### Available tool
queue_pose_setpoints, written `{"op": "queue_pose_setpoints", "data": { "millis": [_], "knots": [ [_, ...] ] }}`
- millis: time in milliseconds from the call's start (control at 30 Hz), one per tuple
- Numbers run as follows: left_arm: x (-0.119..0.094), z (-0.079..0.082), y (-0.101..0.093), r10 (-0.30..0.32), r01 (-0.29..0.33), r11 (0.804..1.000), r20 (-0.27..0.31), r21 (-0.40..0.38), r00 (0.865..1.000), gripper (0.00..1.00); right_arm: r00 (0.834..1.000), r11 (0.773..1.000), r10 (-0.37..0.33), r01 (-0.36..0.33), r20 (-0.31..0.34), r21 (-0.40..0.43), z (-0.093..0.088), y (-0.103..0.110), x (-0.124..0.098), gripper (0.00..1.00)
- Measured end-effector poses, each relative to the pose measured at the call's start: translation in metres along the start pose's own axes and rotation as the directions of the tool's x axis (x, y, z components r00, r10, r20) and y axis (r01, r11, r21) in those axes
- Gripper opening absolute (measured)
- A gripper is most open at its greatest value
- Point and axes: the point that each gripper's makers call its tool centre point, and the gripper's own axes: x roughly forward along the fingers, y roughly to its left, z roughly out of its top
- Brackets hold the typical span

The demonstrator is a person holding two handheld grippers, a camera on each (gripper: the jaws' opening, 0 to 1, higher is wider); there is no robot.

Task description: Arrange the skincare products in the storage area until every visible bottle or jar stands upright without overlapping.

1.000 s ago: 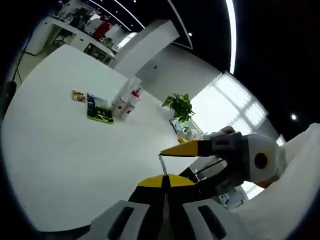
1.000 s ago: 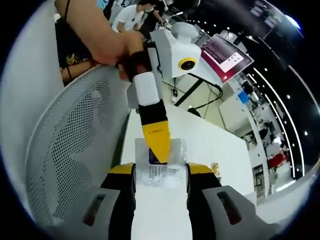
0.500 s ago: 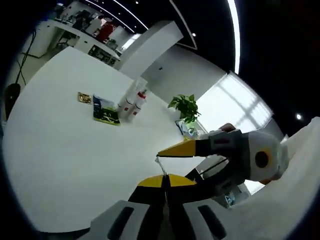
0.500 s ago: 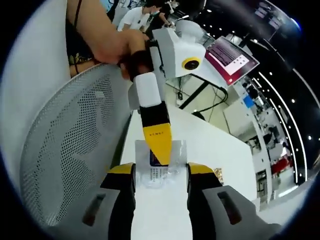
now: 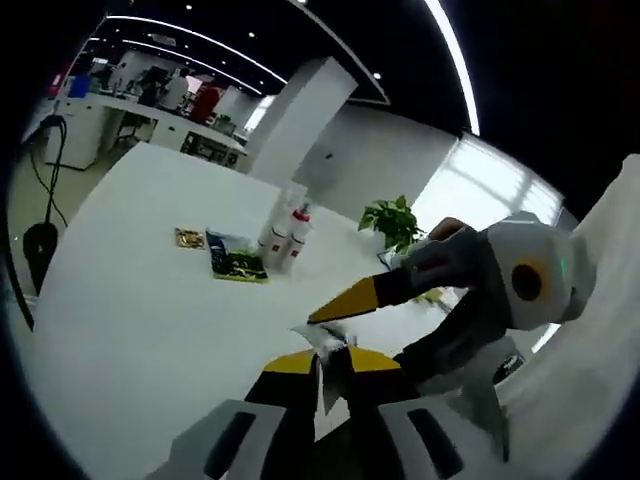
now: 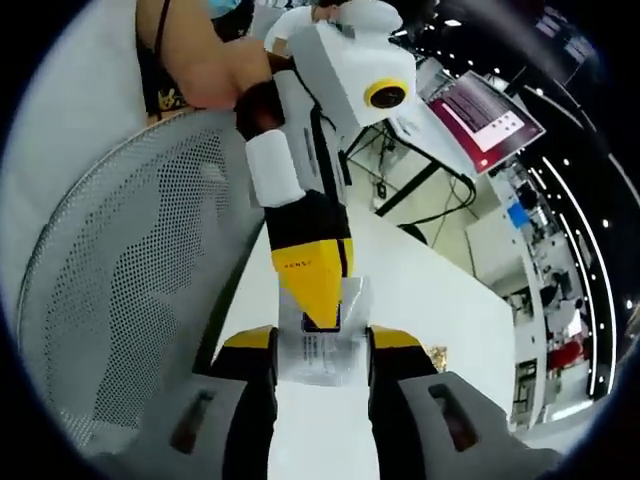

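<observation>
White table point(image 5: 130, 300) | both grippers clamp clear packet point(image 6: 322, 345)

The counter point(image 5: 130, 330) looks smooth, matt white. A clear, glossy plastic sachet point(image 6: 322, 345) crinkles with bright glints. The left gripper point(image 6: 312, 300) has glossy yellow and black plastic tips and a shiny white shell. The chair back point(image 6: 130, 300) is perforated grey mesh.

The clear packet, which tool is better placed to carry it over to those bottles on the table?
Left, probably: the left tool pinches the clear packet and faces the bottles; the right tool faces a mesh chair.
</observation>
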Motion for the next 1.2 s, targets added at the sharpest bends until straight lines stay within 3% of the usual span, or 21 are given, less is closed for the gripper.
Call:
{"op": "queue_pose_setpoints", "data": {
  "millis": [200, 567, 867, 1200],
  "knots": [
    [0.003, -0.004, 0.003, 0.024, -0.023, 0.999, -0.024, 0.034, 0.999, 0.13, 1.000, 1.000, 0.011, -0.011, 0.002, 0.024, -0.004, -0.003, 0.005, 0.24],
    [0.002, -0.001, 0.014, 0.078, -0.077, 0.995, -0.012, 0.059, 0.997, 0.13, 0.999, 0.998, -0.030, 0.031, -0.015, 0.059, -0.014, -0.020, 0.005, 0.23],
    [0.002, -0.001, 0.014, 0.111, -0.109, 0.983, -0.008, 0.146, 0.994, 0.13, 0.998, 0.997, -0.032, 0.036, -0.053, 0.066, -0.030, -0.024, 0.005, 0.26],
    [0.002, -0.003, 0.015, 0.141, -0.135, 0.968, -0.015, 0.213, 0.990, 0.13, 0.997, 0.993, -0.039, 0.046, -0.067, 0.107, -0.043, -0.044, 0.013, 0.27]
  ]
}}
